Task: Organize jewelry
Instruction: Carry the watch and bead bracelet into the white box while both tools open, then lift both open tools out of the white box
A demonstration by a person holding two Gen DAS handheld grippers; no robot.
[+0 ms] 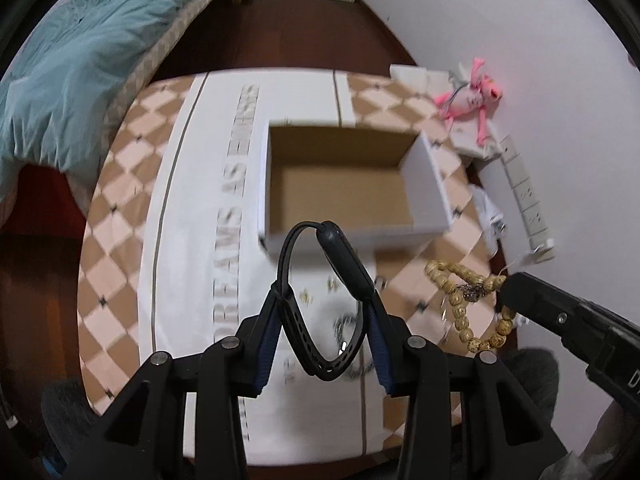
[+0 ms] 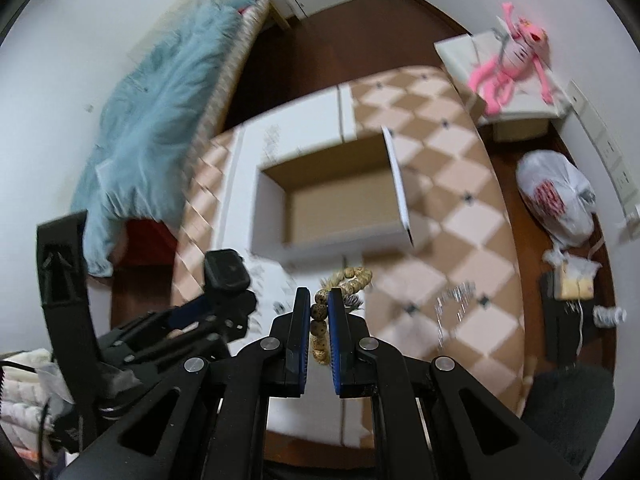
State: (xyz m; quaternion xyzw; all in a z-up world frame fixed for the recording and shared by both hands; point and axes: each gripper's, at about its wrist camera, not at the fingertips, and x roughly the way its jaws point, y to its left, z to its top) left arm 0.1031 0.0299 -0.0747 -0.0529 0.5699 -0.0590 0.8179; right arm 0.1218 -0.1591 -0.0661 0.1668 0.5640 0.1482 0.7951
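My left gripper [image 1: 326, 300] is shut on a black smart band [image 1: 340, 264], whose strap loops up between the fingers, held above the table in front of an open white cardboard box [image 1: 340, 184]. My right gripper [image 2: 319, 300] is shut on a tan beaded bracelet [image 2: 352, 278], also held near the front of the box [image 2: 340, 196]. The bracelet [image 1: 464, 300] and right gripper [image 1: 508, 286] show at the right of the left wrist view. The left gripper [image 2: 228, 292] with the band [image 2: 224, 270] shows at the left of the right wrist view. The box is empty inside.
A checked cloth [image 1: 120, 240] covers the table. Silvery jewelry [image 2: 456, 300] lies on the cloth right of my right gripper. A pink plush toy [image 2: 516, 64] sits on a white stand at the far right. A bed with a blue blanket [image 1: 80, 60] is at the left. A plastic bag [image 2: 556, 200] lies on the floor.
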